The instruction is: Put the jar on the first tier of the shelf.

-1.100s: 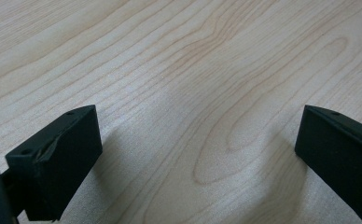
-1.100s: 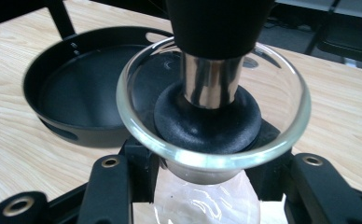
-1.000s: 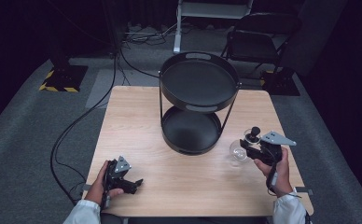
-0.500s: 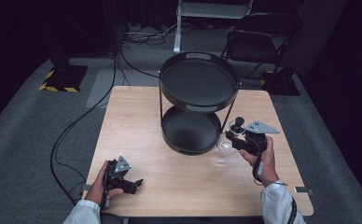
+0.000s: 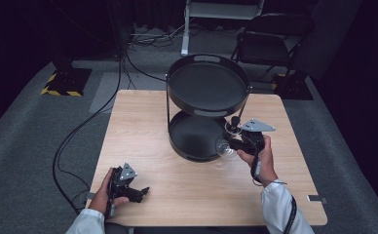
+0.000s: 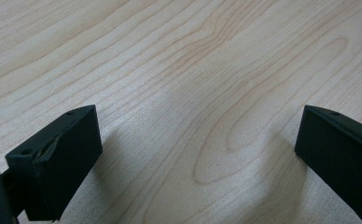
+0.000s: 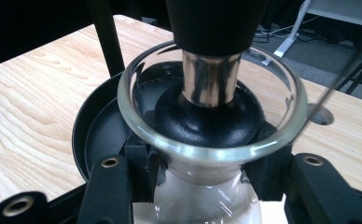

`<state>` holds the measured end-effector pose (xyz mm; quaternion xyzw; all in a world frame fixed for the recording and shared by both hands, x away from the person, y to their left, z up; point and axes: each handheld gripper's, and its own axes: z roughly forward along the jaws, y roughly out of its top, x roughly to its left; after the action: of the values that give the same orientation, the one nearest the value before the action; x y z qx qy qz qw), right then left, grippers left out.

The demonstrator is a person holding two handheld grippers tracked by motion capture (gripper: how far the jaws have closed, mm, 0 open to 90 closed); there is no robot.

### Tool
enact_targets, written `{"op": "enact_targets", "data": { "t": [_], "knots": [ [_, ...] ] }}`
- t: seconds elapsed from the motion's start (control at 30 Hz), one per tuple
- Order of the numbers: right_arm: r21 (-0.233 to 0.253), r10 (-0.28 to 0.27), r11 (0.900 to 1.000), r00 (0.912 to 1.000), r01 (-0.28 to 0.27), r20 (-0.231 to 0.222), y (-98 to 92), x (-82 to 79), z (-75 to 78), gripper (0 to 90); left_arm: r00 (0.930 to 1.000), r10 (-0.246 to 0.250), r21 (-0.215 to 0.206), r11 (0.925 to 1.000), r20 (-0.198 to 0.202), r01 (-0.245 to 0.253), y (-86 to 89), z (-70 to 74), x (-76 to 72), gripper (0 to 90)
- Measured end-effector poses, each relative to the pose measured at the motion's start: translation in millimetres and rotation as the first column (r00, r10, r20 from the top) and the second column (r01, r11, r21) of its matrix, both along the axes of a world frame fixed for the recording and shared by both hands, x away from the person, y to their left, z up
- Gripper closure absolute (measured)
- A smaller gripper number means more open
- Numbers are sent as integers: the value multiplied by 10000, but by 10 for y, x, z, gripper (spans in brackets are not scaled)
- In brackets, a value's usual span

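A black two-tier tray stand [image 5: 207, 87] stands at the middle back of the wooden table [image 5: 138, 126]. My right gripper [image 5: 233, 144] is shut on the neck of a clear glass flask [image 5: 224, 146] that has a black stopper [image 5: 235, 120]. It holds the flask at the right rim of the lower tray [image 5: 192, 135]. In the right gripper view the flask's glass rim [image 7: 137, 126] and stopper [image 7: 207, 116] sit between the jaws of the right gripper [image 7: 198, 175], over the lower tray [image 7: 100, 135]. My left gripper [image 5: 141, 191] rests open on the table at the front left, with bare wood between the jaws of the left gripper [image 6: 198, 149].
A thin upright post [image 7: 105, 37] of the stand rises just left of the flask. A cable [image 5: 75, 141] runs over the grey carpet left of the table. A dark chair [image 5: 270, 44] stands behind the table.
My right gripper has carried the flask left and slightly back, from the table's right side to the lower tray's rim. The left gripper has stayed put.
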<state>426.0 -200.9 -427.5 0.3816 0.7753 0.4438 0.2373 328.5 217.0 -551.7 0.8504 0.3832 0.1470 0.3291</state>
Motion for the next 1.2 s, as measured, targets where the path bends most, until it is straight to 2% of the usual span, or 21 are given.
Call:
{"op": "enact_targets", "data": {
  "t": [0.2,0.5,0.87,1.2],
  "knots": [
    [-99,98,9999,9999,-98,-24,139,64,-33,512,10000,-9,-13,10000,-8,9,1,0,-1,0],
    [12,126,9999,9999,-126,-50,279,143,-76,513,10000,-35,7,10000,-1,35,2,0,-1,0],
    [156,40,9999,10000,-39,-76,382,244,-121,512,10000,-49,10,10000,-2,49,3,1,-1,0],
    [166,-94,9998,9998,97,-189,461,342,-227,513,10000,-86,12,10000,2,86,2,1,-1,0]
  ]
}}
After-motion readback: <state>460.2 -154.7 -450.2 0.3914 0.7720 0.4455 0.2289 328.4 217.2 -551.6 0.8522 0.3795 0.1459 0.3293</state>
